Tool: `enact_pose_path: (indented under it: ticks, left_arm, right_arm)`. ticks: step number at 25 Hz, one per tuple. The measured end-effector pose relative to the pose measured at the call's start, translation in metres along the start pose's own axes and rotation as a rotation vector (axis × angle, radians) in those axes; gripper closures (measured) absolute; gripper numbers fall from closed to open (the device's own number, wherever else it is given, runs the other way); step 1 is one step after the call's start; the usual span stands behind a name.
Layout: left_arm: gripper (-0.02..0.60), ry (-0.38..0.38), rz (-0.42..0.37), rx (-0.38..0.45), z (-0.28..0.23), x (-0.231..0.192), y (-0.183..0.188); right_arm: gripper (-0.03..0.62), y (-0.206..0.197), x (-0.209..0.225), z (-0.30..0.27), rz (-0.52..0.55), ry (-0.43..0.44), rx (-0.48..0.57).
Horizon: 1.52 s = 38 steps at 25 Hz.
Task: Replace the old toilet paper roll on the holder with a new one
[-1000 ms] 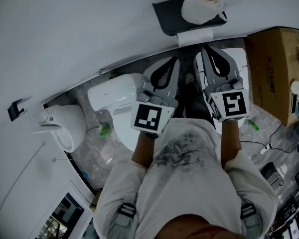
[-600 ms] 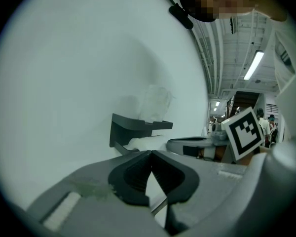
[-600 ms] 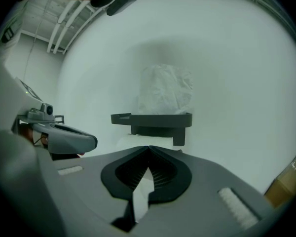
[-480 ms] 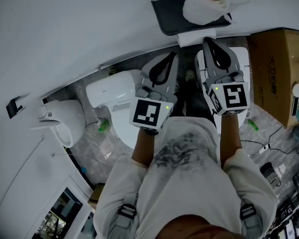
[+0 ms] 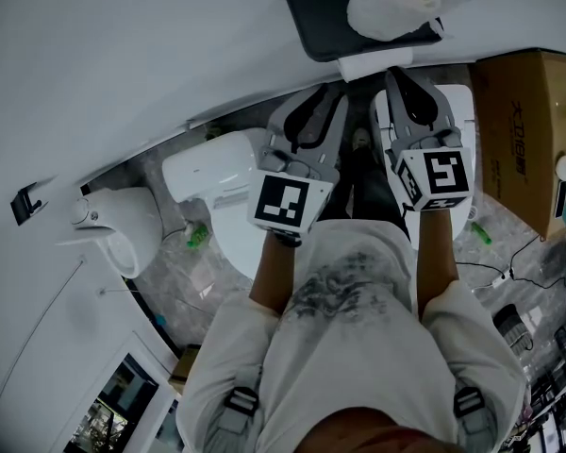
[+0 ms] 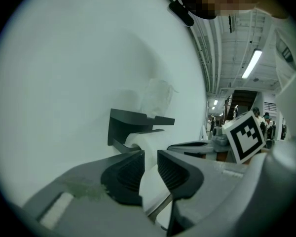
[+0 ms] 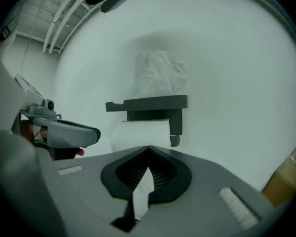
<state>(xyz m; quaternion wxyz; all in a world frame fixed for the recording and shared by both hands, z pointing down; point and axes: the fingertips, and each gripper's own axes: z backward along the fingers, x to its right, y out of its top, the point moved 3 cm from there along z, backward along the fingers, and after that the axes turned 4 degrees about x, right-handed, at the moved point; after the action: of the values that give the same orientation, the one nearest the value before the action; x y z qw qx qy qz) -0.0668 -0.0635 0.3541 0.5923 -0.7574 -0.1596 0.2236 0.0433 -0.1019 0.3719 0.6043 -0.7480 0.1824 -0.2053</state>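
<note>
A dark holder (image 5: 325,22) is fixed to the white wall, with a wrapped new roll (image 5: 391,3) standing on its shelf. Under the shelf hangs the old white roll (image 5: 375,67). Both grippers point at the holder from just below it. My left gripper (image 6: 150,154) has just been opening. Its jaws stand parted, and white paper (image 6: 149,181) shows in the gap between them without being pressed. The old roll (image 6: 145,142) and the holder (image 6: 133,120) lie just beyond its tips. My right gripper (image 7: 148,148) is shut with nothing in it, below the old roll (image 7: 138,135).
A white toilet (image 5: 217,182) stands on the floor at the left, with a white wall fixture (image 5: 123,234) and a green bottle (image 5: 196,237) near it. A cardboard box (image 5: 528,130) stands at the right. A small dark hook (image 5: 26,206) sticks out of the wall.
Both grippers have edged closer to the holder. The left gripper's jaws, shut before, now stand apart. The right gripper's jaws stay shut.
</note>
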Motion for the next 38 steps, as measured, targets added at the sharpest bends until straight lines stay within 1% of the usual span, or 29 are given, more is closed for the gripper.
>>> enact_pose_path:
  ticks: [2,6,12,20,23,25,30,35,36,38]
  left_arm:
    - [0.495,-0.009,-0.003,0.002,-0.003,0.000,-0.001]
    - [0.485,-0.022,-0.007,0.000,-0.010,-0.002,-0.005]
    - [0.436,-0.045,-0.014,-0.002,-0.021,-0.001,-0.008]
    - [0.414,-0.062,-0.008,0.015,-0.033,-0.001,-0.008]
    - [0.385,-0.081,-0.004,0.015,-0.038,0.001,-0.007]
    - [0.377,-0.099,-0.006,0.013,-0.041,0.004,-0.007]
    - [0.376,-0.116,-0.009,0.013,-0.049,0.009,-0.010]
    - [0.377,-0.099,-0.016,0.028,-0.053,0.009,-0.010]
    - [0.384,-0.093,-0.016,0.029,-0.053,0.009,-0.011]
    - [0.434,-0.082,-0.013,0.031,-0.054,0.006,-0.011]
  right_arm:
    - [0.592,-0.004,0.001,-0.001,-0.006,-0.004,-0.005]
    - [0.592,-0.011,0.005,-0.004,-0.018,-0.009,-0.017]
    - [0.592,-0.018,0.009,-0.008,-0.028,-0.006,-0.035]
    - [0.592,-0.032,0.015,-0.019,-0.036,0.000,-0.070]
    - [0.592,-0.033,0.018,-0.022,-0.035,0.006,-0.079]
    - [0.592,-0.033,0.020,-0.023,-0.034,0.011,-0.084]
    - [0.592,-0.035,0.021,-0.027,-0.030,0.024,-0.092]
    - [0.592,-0.036,0.021,-0.025,-0.023,0.030,-0.097]
    - [0.592,-0.036,0.021,-0.024,-0.021,0.031,-0.097]
    - [0.592,-0.037,0.020,-0.022,-0.015,0.034,-0.098]
